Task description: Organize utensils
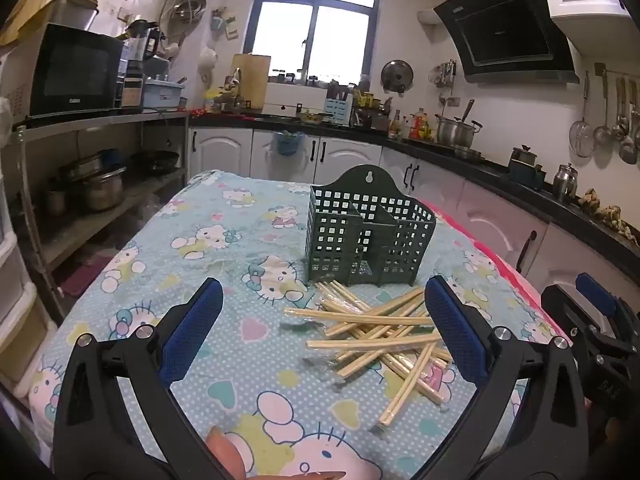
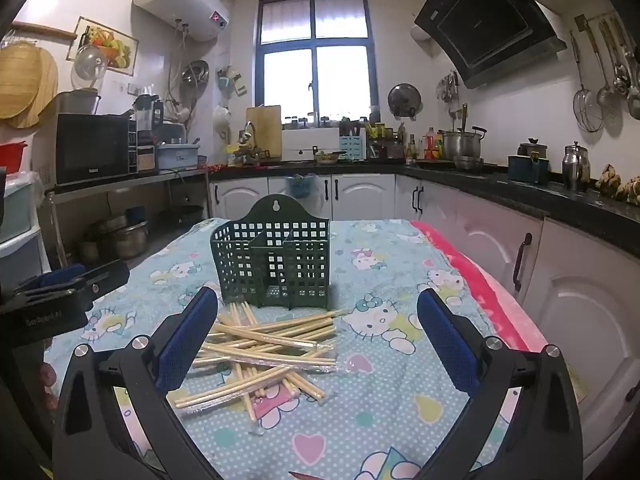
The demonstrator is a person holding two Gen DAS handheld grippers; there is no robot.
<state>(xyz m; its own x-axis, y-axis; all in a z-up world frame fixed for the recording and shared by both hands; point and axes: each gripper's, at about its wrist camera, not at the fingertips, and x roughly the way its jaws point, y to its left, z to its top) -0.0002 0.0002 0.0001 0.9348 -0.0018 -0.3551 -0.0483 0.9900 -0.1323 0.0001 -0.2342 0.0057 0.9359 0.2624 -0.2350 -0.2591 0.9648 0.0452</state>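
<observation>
A dark green perforated utensil holder (image 1: 370, 230) stands upright on the table, its compartments empty; it also shows in the right wrist view (image 2: 274, 258). A loose pile of wrapped wooden chopsticks (image 1: 384, 332) lies just in front of it, also seen in the right wrist view (image 2: 268, 354). My left gripper (image 1: 324, 312) is open and empty, above the table, left of the pile. My right gripper (image 2: 318, 320) is open and empty, with the pile by its left finger. The right gripper shows at the left wrist view's right edge (image 1: 596, 320).
The table wears a Hello Kitty cloth (image 1: 224, 240) with a pink edge (image 2: 476, 284) on the right. White cabinets (image 2: 580, 300) and a dark counter run close along the right. A metal shelf with pots (image 1: 100, 188) stands at left.
</observation>
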